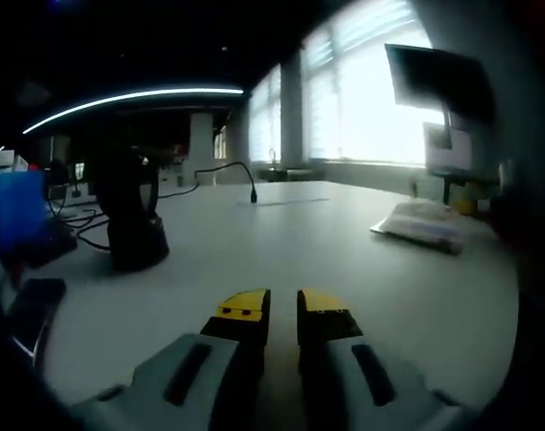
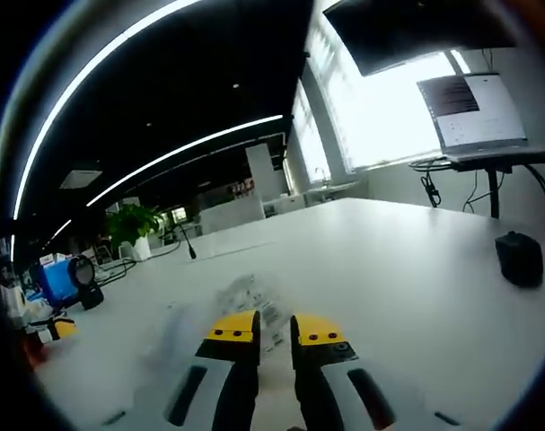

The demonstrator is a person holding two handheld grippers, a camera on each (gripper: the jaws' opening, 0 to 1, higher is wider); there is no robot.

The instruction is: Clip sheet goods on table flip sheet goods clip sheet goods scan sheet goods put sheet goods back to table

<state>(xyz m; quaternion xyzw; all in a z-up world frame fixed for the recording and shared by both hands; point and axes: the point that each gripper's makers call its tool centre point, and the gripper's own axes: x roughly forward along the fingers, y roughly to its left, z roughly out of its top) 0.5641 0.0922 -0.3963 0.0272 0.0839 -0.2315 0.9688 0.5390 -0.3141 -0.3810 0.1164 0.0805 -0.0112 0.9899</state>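
In the right gripper view, a clear, blurred packet of sheet goods (image 2: 252, 301) with printed labels sits at the tips of my right gripper (image 2: 274, 330). Its yellow-tipped jaws are closed to a narrow gap on the packet's edge. The packet spreads out to the left, under the left jaw, over the white table (image 2: 407, 296). In the left gripper view, a pale packet of sheet goods (image 1: 425, 223) lies flat on the table at the right. My left gripper (image 1: 283, 310) is low over the table (image 1: 281, 242) with its jaws together and nothing between them.
A black scanner on a stand (image 1: 133, 215) is at the left, with cables and a blue box (image 1: 16, 211) beside it. A thin gooseneck cable (image 1: 241, 180) rises at the far side. A black mouse (image 2: 520, 259) lies at the right, below a monitor (image 2: 474, 112).
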